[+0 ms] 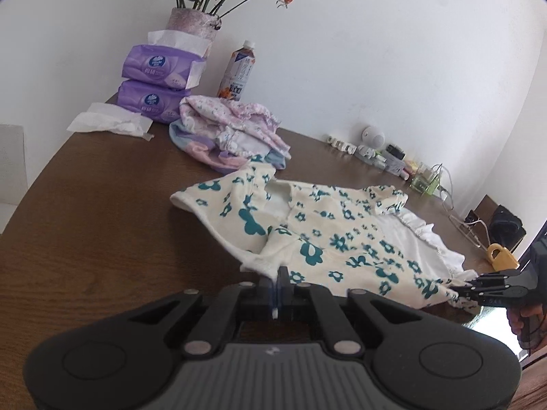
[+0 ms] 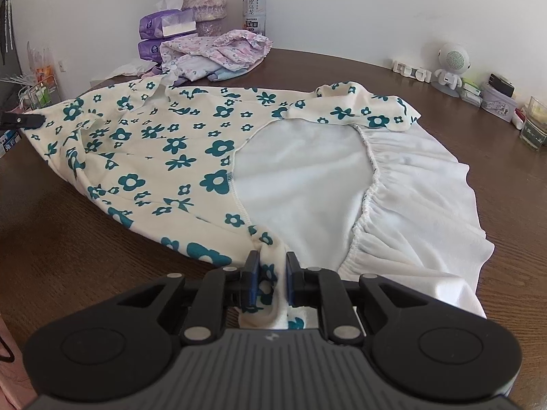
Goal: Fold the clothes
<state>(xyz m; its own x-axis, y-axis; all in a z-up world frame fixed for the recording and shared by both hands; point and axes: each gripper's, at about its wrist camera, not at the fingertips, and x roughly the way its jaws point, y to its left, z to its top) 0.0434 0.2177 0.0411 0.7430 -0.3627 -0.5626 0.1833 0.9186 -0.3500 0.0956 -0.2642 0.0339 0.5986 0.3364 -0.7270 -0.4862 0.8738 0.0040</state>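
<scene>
Your left gripper [image 1: 275, 282] pinches a corner of the cream floral dress [image 1: 328, 235], jaws tight on the cloth. Your right gripper [image 1: 468, 288] clamps the far hem. Behind it on the wooden table [image 1: 102, 212] sits a folded clothes pile [image 1: 229, 130].

— What sort of place is this?

— A home, by the look of it: a dark wooden table [image 2: 342, 65] pushed against a plain white wall.

— What shows it?

— A vase of roses [image 1: 193, 24], two purple tissue packs [image 1: 154, 78], a bottled tea drink [image 2: 254, 7] and a pile of folded children's clothes [image 1: 229, 130]. Along the wall sit small jars and boxes [image 2: 495, 100] and a little white robot-shaped gadget [image 2: 451, 61].
</scene>
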